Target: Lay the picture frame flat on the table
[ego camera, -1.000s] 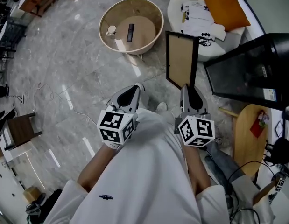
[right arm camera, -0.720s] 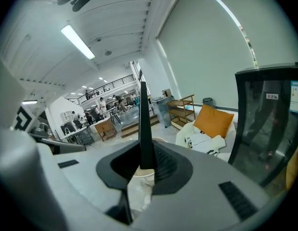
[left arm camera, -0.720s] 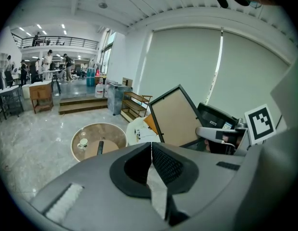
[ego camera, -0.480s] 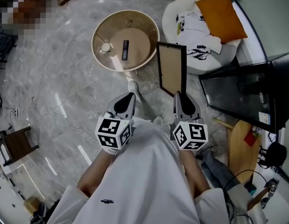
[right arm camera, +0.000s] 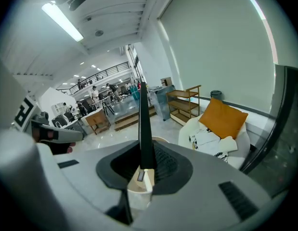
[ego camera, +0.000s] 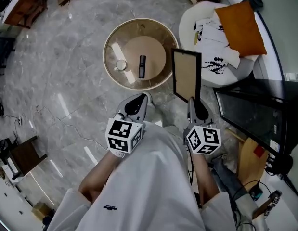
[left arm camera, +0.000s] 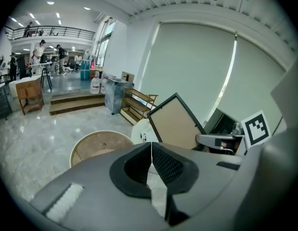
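Where the table [ego camera: 156,56] stands, a remote [ego camera: 142,66] and cup [ego camera: 121,64] rest.

Glossy grey marble floor [ego camera: 57,76], a white armchair [ego camera: 187,20] with an orange cushion [ego camera: 240,25], a strip light [right arm camera: 62,20] overhead.

The round table [ego camera: 109,47] stands on grey marble floor, with a slim dark bar [ego camera: 142,66] and a small white round thing [ego camera: 121,64] on its top. Just right of the table, the picture frame [ego camera: 186,75] stands upright, its lower edge gripped by the right gripper [ego camera: 192,101]. The left gripper [ego camera: 143,97] hangs empty at the table's near rim.
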